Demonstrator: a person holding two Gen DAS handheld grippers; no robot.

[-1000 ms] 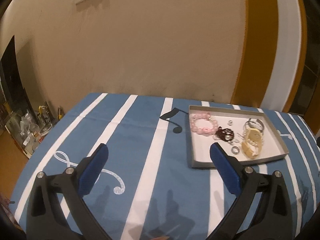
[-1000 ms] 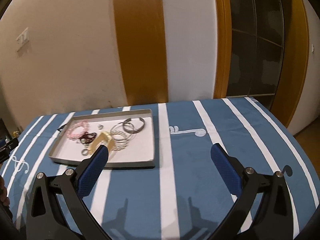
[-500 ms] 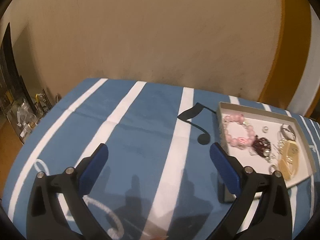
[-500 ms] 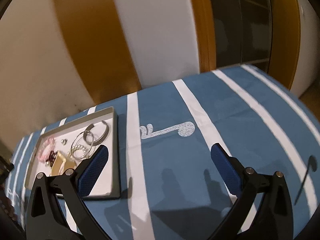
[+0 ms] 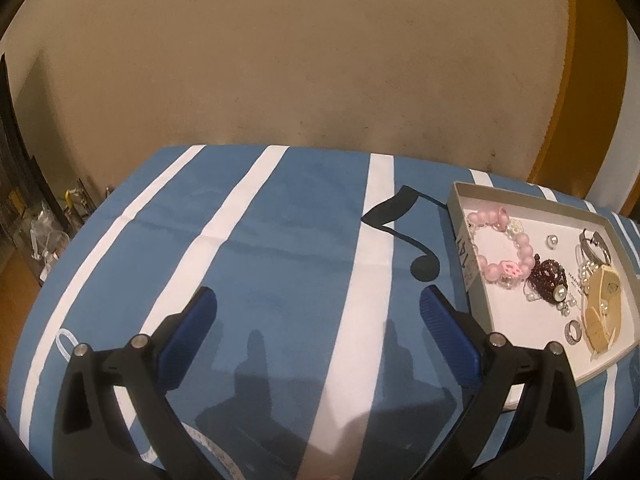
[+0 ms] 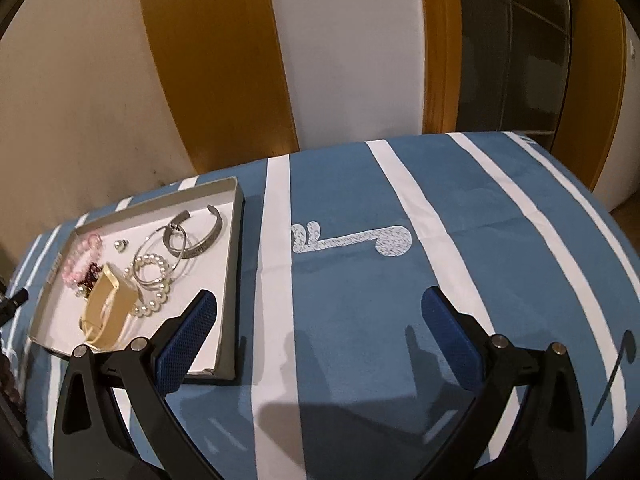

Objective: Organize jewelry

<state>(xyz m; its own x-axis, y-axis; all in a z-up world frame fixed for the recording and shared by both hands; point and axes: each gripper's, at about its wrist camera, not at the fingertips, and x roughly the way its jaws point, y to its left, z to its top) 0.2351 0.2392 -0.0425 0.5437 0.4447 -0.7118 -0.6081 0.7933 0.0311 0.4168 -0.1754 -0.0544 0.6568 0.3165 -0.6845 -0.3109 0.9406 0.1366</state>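
Cloth [image 5: 280, 264] bare under both claws. Tray [image 6: 236, 240] at 10 o'clock of right gripper [image 6: 320, 316], 2 o'clock of left gripper [image 5: 318, 312]; both spread wide, empty. Tray's long axis runs away from the cameras. Right view alone shows the cuff [image 6: 208, 236] and hoops [image 6: 160, 256]; left view alone shows the ring [image 5: 573, 331].

Blue tablecloth [image 5: 280, 248] with white stripes, pink bead bracelet [image 5: 500, 244], grey-rimmed white tray [image 6: 230, 280]
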